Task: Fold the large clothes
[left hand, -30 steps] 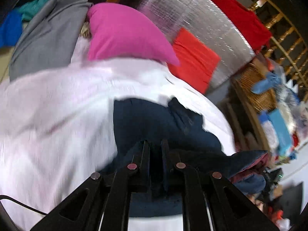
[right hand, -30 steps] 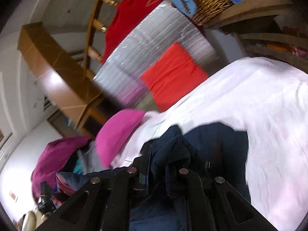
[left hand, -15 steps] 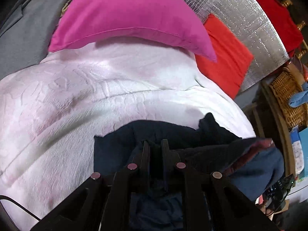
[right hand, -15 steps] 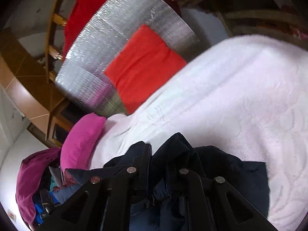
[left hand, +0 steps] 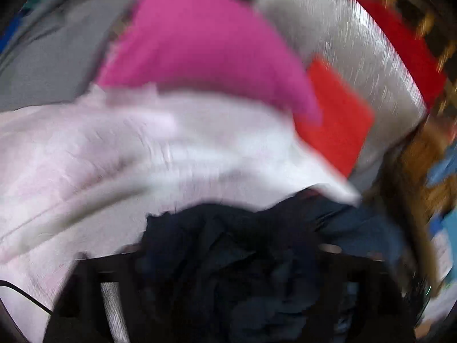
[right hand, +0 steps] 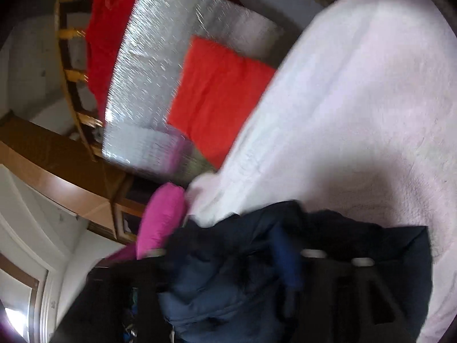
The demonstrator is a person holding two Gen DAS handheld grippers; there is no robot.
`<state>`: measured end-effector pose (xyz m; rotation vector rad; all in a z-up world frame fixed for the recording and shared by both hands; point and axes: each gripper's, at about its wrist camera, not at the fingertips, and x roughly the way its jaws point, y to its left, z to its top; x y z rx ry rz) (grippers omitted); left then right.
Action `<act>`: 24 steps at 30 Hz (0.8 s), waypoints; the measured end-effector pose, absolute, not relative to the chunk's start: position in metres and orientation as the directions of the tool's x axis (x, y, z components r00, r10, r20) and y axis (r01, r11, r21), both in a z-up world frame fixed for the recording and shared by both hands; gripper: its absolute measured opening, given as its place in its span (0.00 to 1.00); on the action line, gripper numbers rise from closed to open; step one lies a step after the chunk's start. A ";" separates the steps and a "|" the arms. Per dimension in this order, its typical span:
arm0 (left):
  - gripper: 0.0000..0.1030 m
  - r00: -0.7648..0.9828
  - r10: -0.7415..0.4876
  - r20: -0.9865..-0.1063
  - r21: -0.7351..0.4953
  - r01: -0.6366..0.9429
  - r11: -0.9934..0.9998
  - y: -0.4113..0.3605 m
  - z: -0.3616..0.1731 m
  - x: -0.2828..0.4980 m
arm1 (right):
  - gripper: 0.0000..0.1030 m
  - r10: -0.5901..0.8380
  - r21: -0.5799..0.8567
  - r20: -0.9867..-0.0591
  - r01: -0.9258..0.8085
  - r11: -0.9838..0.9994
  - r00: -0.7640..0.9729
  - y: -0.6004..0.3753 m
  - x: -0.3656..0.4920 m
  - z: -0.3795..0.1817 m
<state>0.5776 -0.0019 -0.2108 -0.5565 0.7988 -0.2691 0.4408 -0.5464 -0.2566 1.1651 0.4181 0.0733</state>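
Note:
A dark navy garment point(left hand: 228, 251) lies bunched at the near edge of a pale pink-white bed cover point(left hand: 114, 157). In the left wrist view the frame is blurred; the cloth covers the middle of my left gripper point(left hand: 228, 257) and its fingers look spread wide. In the right wrist view the same navy garment point(right hand: 242, 271) is heaped over my right gripper point(right hand: 242, 257), whose fingers also stand far apart under the cloth. The bed cover point(right hand: 357, 100) stretches away to the right.
A magenta pillow point(left hand: 205, 45) and a red cushion point(left hand: 337, 120) lie at the bed's head against a silver quilted board point(left hand: 342, 37). A grey garment point(left hand: 51, 57) lies at the far left. A wicker basket point(left hand: 414, 165) stands to the right.
Both grippers were shut on the navy garment; now both sets of fingers stand wide apart and the cloth lies loose over them. Both views have swung and blurred.

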 end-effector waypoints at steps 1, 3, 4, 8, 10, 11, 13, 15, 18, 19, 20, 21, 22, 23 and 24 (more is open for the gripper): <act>0.82 0.711 -0.442 -0.547 -0.605 0.030 0.796 0.008 -0.199 0.568 | 0.85 0.220 0.890 -0.265 0.151 0.429 0.939 -0.545 0.432 -0.245; 0.82 0.737 -0.414 -0.534 -0.614 -0.003 0.789 0.019 -0.184 0.553 | 0.85 0.188 0.871 -0.272 0.159 0.465 0.944 -0.544 0.421 -0.230; 0.82 0.745 -0.395 -0.537 -0.609 -0.019 0.793 0.021 -0.178 0.542 | 0.85 0.196 0.869 -0.275 0.156 0.469 0.941 -0.542 0.416 -0.224; 0.83 0.710 -0.411 -0.571 -0.617 -0.042 0.786 0.018 -0.180 0.485 | 0.85 0.194 0.862 -0.286 0.163 0.480 0.938 -0.531 0.383 -0.206; 0.83 0.688 -0.415 -0.596 -0.624 -0.071 0.778 0.016 -0.192 0.457 | 0.84 0.206 0.864 -0.286 0.159 0.478 0.936 -0.519 0.365 -0.206; 0.83 0.677 -0.414 -0.608 -0.622 -0.083 0.778 0.015 -0.197 0.447 | 0.84 0.220 0.861 -0.301 0.165 0.481 0.928 -0.514 0.358 -0.205; 0.83 0.632 -0.387 -0.671 -0.592 -0.143 0.793 0.014 -0.213 0.424 | 0.80 0.232 0.839 -0.351 0.195 0.508 0.907 -0.503 0.351 -0.204; 0.83 0.620 -0.366 -0.694 -0.577 -0.174 0.798 0.017 -0.221 0.410 | 0.78 0.196 0.777 -0.449 0.273 0.567 0.872 -0.488 0.334 -0.203; 0.83 0.590 -0.370 -0.718 -0.591 -0.236 0.771 0.029 -0.233 0.400 | 0.78 0.168 0.720 -0.530 0.335 0.608 0.831 -0.479 0.308 -0.209; 0.83 0.583 -0.377 -0.719 -0.602 -0.251 0.758 0.034 -0.235 0.400 | 0.78 0.183 0.723 -0.543 0.346 0.598 0.819 -0.479 0.298 -0.214; 0.83 0.581 -0.377 -0.721 -0.606 -0.266 0.750 0.038 -0.238 0.401 | 0.78 0.210 0.740 -0.549 0.353 0.573 0.809 -0.479 0.286 -0.220; 0.83 0.576 -0.377 -0.726 -0.606 -0.275 0.747 0.041 -0.242 0.402 | 0.78 0.231 0.753 -0.550 0.356 0.554 0.802 -0.479 0.277 -0.226; 0.83 0.560 -0.376 -0.738 -0.598 -0.284 0.750 0.042 -0.246 0.403 | 0.78 0.261 0.763 -0.560 0.367 0.532 0.787 -0.477 0.266 -0.233; 0.83 0.534 -0.371 -0.760 -0.583 -0.308 0.751 0.044 -0.253 0.406 | 0.78 0.276 0.767 -0.566 0.373 0.522 0.777 -0.476 0.260 -0.238; 0.83 0.523 -0.369 -0.768 -0.580 -0.326 0.746 0.044 -0.257 0.404 | 0.78 0.293 0.774 -0.566 0.375 0.509 0.770 -0.474 0.255 -0.244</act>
